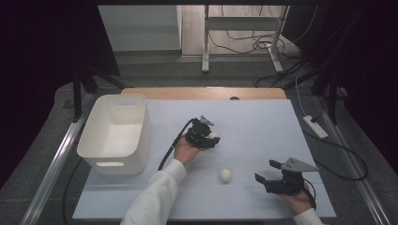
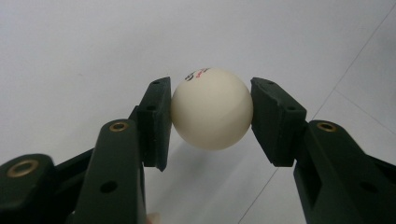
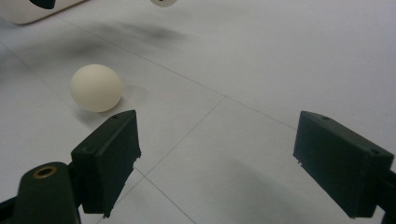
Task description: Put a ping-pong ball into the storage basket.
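High view, left to right: white bin at the table's left edge. Left gripper mid-table, clenched on a ball. Second ball loose on the table, between the hands. Right gripper near the front right, jaws spread wide, nothing between them.

Left gripper view: held ball sits between the two pads, pinched across its widest line, and appears lifted clear of the table. Small red and black print near its top.

Right gripper view: loose ball lies left of and beyond the left pad, apart from it.

Handling, by judgement: looks like a table-tennis ball, so very light, hollow, smooth and thin-shelled. Likely to roll at a nudge and to squirt out if pinched off-centre; hard squeezing could dent it. Best taken across the middle with flat pads square on, light pressure. For the loose one, straddle it before closing.
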